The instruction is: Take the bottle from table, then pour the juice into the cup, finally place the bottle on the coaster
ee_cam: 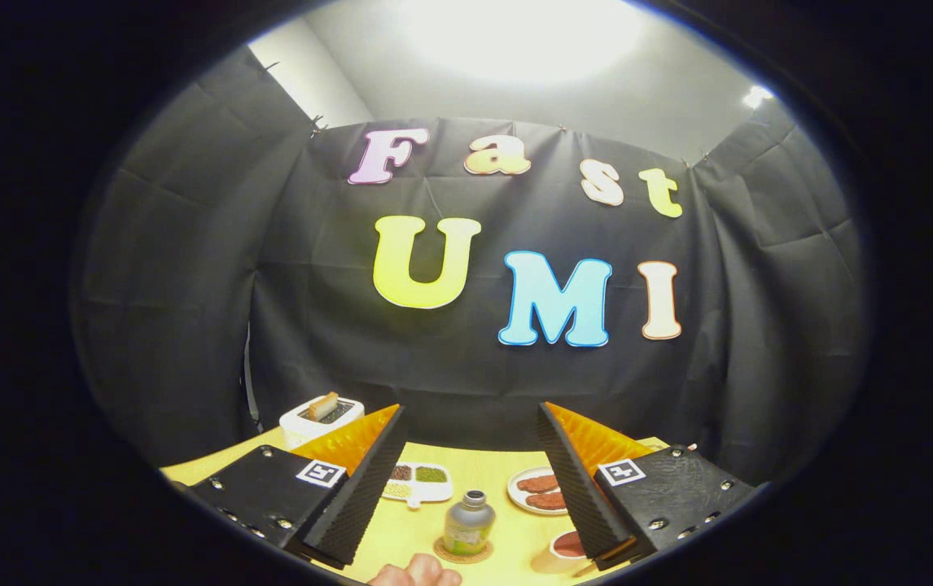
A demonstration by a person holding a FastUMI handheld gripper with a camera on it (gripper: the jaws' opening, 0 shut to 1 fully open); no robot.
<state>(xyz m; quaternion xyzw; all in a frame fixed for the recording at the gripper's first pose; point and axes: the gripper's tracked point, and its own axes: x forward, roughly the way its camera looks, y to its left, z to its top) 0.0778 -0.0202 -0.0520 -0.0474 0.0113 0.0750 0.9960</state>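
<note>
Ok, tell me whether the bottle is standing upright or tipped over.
Upright. The bottle stands on the coaster, cap on top, on the table between and beyond the open gripper fingers, which do not touch it.

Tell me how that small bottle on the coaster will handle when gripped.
The bottle looks short and squat, so it probably resists tipping. Its smooth label may be slippery. Contents can't be seen, so its weight is unclear. It stands on a coaster, between the open gripper's fingers.
</note>
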